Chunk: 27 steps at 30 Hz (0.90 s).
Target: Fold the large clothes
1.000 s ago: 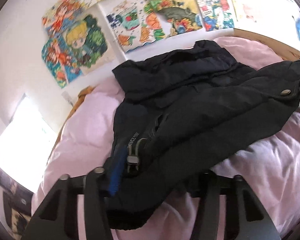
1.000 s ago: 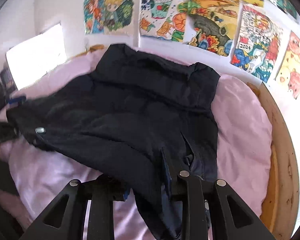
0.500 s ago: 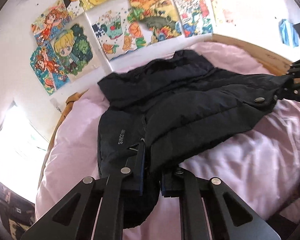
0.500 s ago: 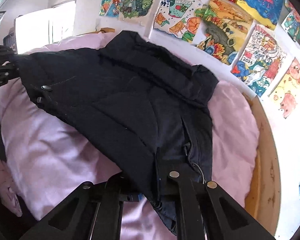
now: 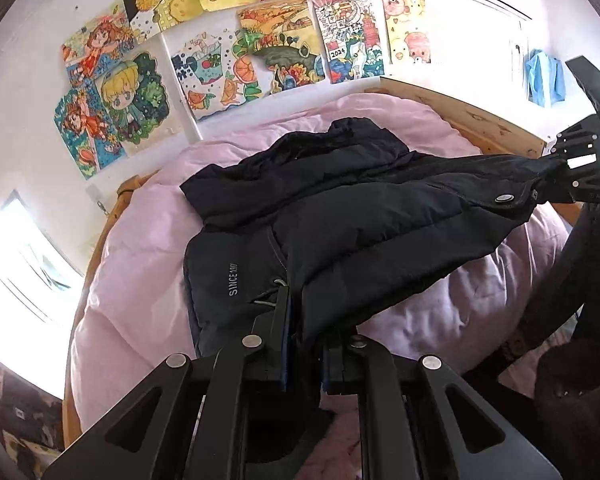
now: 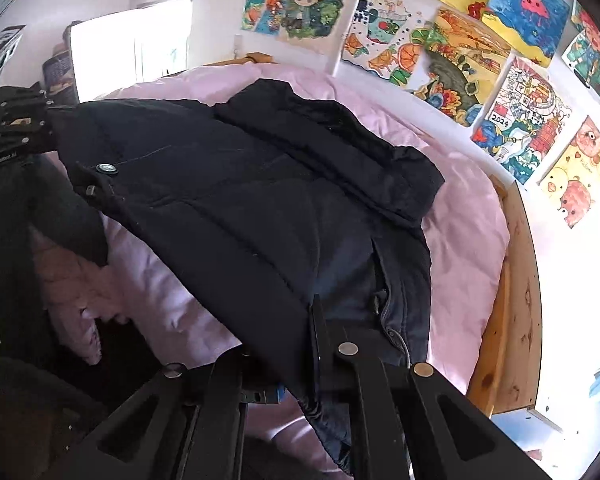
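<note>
A dark padded jacket (image 5: 364, 216) is lying across the middle of both views on a pink duvet (image 5: 140, 280), one hem edge raised. The left gripper (image 5: 304, 344) is clamping that hem at lower centre; the right gripper (image 6: 296, 360) is pinching the other corner. Colourful drawings (image 5: 260, 40) are filling the wall along the top.

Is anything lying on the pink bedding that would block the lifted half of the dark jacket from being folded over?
Nothing visible does. Both the left tongs and the right tongs are shut on the dark navy padded jacket. The pink quilted bedding around the jacket shows no other items.
</note>
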Tool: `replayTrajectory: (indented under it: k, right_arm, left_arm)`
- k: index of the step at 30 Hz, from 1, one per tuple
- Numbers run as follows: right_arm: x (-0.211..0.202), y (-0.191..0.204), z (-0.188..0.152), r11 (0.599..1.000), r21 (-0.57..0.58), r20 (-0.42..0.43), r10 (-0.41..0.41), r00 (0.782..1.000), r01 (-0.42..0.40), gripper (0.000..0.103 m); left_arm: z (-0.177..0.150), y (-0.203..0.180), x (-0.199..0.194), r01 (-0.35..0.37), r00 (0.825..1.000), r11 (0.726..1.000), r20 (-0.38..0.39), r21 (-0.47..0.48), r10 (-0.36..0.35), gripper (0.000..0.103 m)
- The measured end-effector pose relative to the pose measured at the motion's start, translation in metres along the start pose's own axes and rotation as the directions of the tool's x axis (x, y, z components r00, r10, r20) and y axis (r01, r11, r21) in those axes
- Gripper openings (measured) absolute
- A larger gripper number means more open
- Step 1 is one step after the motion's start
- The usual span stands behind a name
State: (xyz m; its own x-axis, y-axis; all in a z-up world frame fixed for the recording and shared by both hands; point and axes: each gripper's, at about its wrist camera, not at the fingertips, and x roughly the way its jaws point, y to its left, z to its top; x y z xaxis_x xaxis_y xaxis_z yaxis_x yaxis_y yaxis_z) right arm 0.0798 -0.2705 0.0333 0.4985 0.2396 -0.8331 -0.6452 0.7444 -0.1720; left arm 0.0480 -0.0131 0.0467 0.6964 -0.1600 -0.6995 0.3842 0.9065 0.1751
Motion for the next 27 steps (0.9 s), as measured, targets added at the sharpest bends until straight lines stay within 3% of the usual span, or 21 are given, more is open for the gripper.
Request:
replayTrajectory:
  k: [13,19,27]
  right_arm:
    - [-0.006,-0.063,0.074,0.995,0.089,0.141,-0.057,0.988,0.045,0.011]
    - [0.01,-0.1,0.118,0.989,0.128,0.192,-0.093,0.977,0.069,0.013]
    - [0.049,-0.134,0.175,0.985,0.08,0.219,-0.168,0.961,0.154,0.013]
  left_arm:
    - [0.087,0.042,0.001,0.022,0.993,0.996,0.117,-0.088,-0.012,0.009]
    - [0.129,0.072,0.025,-0.007,0.989,0.992,0.143,-0.122,0.025,0.009]
    - [0.175,0.116,0.08,-0.047,0.991,0.988,0.119,-0.146,0.065,0.009]
